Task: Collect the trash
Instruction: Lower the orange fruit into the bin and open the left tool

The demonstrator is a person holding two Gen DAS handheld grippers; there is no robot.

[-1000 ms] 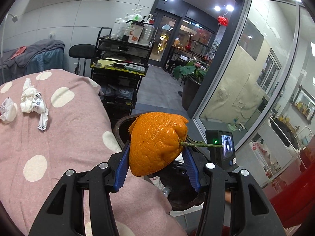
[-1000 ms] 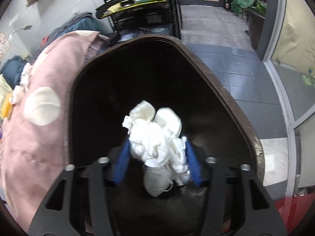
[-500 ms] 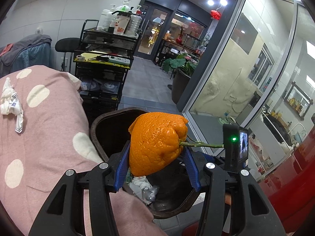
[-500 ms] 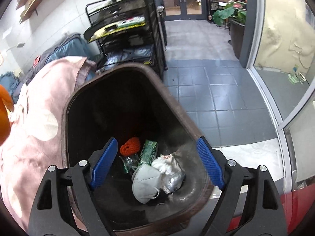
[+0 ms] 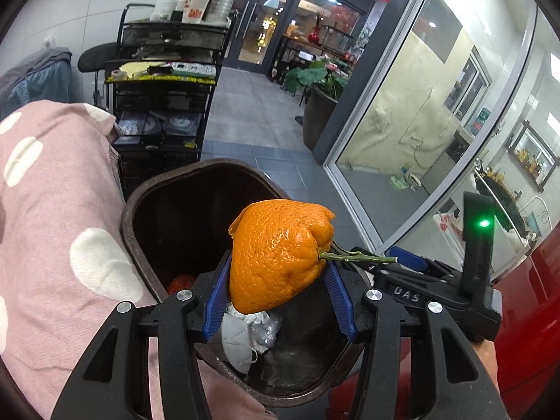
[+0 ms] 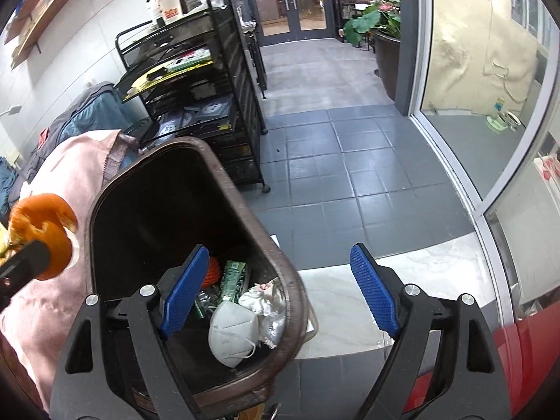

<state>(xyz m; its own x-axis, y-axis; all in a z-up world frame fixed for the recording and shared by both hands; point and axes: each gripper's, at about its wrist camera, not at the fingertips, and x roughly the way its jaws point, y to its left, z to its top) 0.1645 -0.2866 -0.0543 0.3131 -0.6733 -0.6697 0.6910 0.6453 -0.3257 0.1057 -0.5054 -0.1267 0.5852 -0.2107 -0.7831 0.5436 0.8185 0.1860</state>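
Observation:
My left gripper [image 5: 278,290] is shut on an orange peel [image 5: 280,253] with a green stem and holds it above the brown trash bin [image 5: 140,196]. The peel also shows in the right wrist view [image 6: 42,234], left of the bin [image 6: 245,203]. My right gripper [image 6: 276,287] is open and empty over the bin's right rim. Inside the bin lie a white face mask [image 6: 232,327], crumpled tissue [image 6: 262,301], a green wrapper [image 6: 234,280] and an orange net [image 6: 213,273].
A pink polka-dot cloth [image 5: 52,210] covers the table left of the bin. A black wire shelf cart [image 6: 210,105] stands behind the bin. Grey tiled floor [image 6: 350,175] and a glass wall [image 6: 490,70] lie to the right. The right gripper's body [image 5: 437,290] shows beside the bin.
My right gripper opened and dropped the tissue into the bin, then drew back to the right. My left gripper carried the orange peel from over the table to above the bin.

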